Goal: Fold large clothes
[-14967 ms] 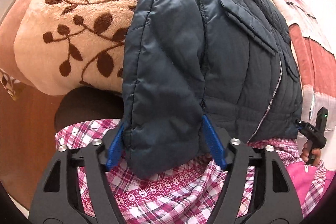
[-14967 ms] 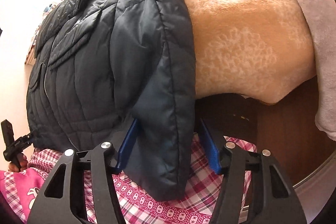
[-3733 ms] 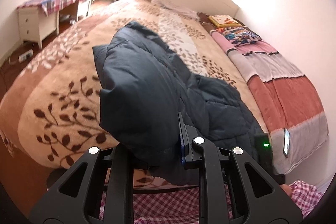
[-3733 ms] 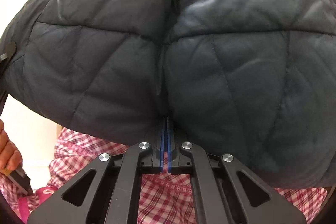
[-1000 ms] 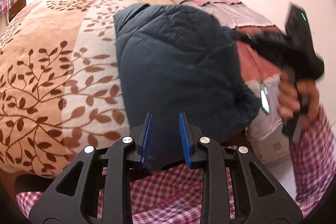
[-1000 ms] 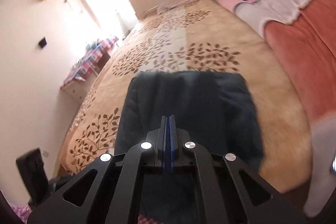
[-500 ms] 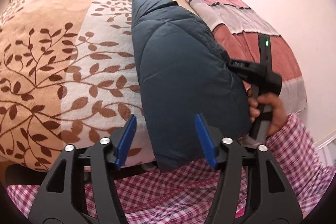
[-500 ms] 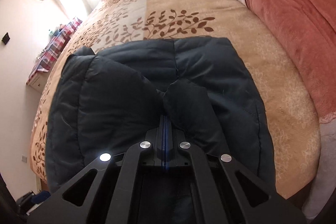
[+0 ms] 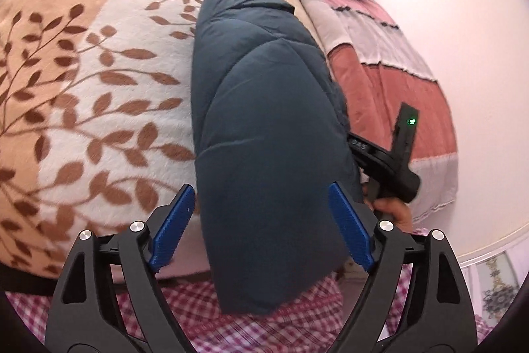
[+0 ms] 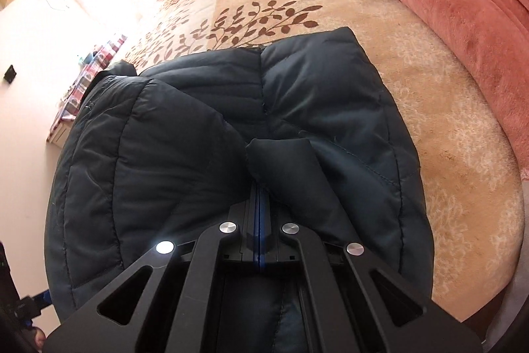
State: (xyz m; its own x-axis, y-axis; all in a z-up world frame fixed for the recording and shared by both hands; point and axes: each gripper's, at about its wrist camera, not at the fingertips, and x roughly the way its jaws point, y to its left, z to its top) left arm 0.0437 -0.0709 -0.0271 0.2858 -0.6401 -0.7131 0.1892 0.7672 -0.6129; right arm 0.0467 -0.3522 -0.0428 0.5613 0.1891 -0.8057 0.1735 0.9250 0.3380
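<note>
On top of the big bed lies a puffy dark blue jacket (image 10: pixel 185 154), folded into a thick bundle near the bed's front edge. It rests on a soft tan blanket (image 9: pixel 99 81) with brown leaves, and its near end hangs a little over the edge toward the person's checked clothes (image 9: pixel 264 330).

The left gripper (image 9: pixel 261 230) is opening wide. The near end of the jacket sits between its blue pads (image 9: pixel 172 224), but the pads do not press on it, so this side is let go.

The right gripper (image 10: pixel 259 187) is squeezed tight, and it looks like a flap of jacket cloth is pinched at its tips. In the left view, this gripper sits at the jacket's right side, with the person's hand (image 9: pixel 393 210) under it.

The step now seems to be laying the fold down and letting go. To do it well, the right gripper should bring its pinched flap down flat on the bundle before it opens, so the cloth does not pop back up. A puffy jacket is springy and full of air, so a gentle press on top would help it stay flat. The left gripper should back straight away so its pads do not catch the hanging end and drag the bundle off the bed. Then the edges can be checked to see that they line up.
</note>
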